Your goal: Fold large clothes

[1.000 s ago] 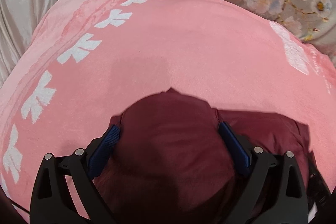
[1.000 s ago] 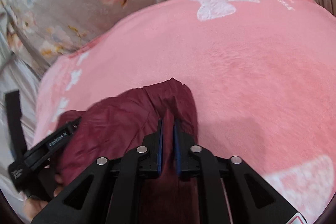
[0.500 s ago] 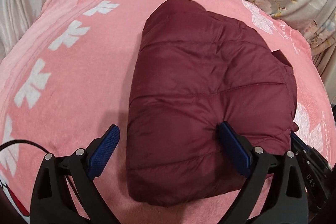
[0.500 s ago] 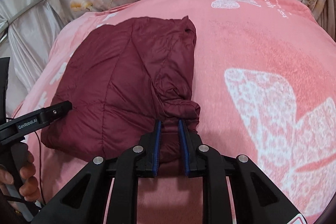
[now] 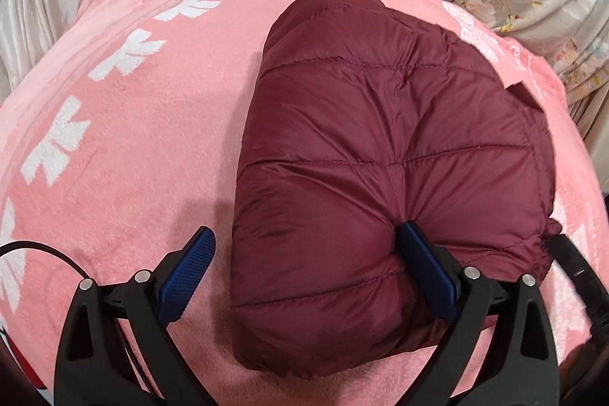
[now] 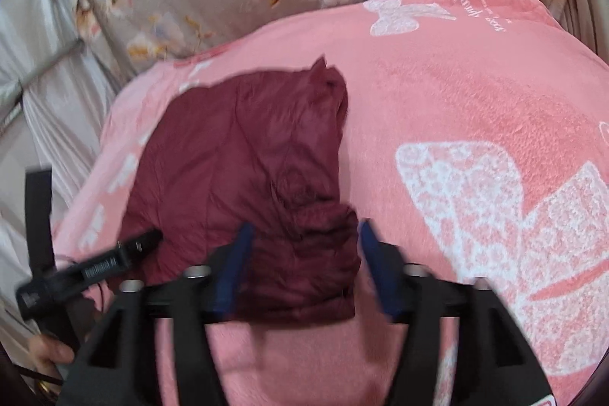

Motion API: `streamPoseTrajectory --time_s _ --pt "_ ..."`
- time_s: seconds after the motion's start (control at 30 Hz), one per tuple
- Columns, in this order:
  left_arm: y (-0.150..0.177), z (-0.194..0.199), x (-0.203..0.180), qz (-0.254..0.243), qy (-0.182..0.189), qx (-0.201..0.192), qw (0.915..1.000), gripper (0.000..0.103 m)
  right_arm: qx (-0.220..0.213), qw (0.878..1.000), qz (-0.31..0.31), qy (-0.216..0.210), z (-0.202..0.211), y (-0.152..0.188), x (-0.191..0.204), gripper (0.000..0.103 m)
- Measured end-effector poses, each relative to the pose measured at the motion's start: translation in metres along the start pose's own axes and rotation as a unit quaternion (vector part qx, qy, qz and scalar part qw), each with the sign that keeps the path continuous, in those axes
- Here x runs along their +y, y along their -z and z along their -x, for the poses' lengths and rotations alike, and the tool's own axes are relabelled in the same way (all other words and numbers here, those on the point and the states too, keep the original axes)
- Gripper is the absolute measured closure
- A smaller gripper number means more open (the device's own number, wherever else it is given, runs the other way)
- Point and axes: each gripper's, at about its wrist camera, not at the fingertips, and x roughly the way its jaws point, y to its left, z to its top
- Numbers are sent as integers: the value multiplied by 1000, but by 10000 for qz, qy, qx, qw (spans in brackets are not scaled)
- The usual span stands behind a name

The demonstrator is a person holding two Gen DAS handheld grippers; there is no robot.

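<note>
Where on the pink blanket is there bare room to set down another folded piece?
Right of the folded jacket, the pink blanket lies bare over the big white butterfly print. Left of it, a bare strip runs to the row of white prints. The near edge is crowded: left gripper and right gripper, both open.

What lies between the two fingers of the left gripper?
In the left wrist view, the left gripper stands open, and the near end of the folded maroon jacket fills most of the gap, on the pink blanket.

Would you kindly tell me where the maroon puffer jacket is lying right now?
The maroon puffer jacket lies folded on the pink blanket, right of its white leaf border in the left wrist view, with both open grippers at its near edge.
</note>
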Motion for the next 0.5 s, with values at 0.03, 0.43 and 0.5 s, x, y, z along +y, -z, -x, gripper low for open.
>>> streamPoseTrajectory --time_s 0.03,0.43,0.5 --pt "-1 0 2 67 50 32 10000 7 -21 10000 -51 4 0 -6 -1 31" --pt "-16 -15 21 699 713 257 9947 5 784 9925 -807 -473 -58 -9 -12 21" --pt "-17 -22 27 909 993 304 9904 5 760 9916 -870 -578 -59 -8 -15 19"
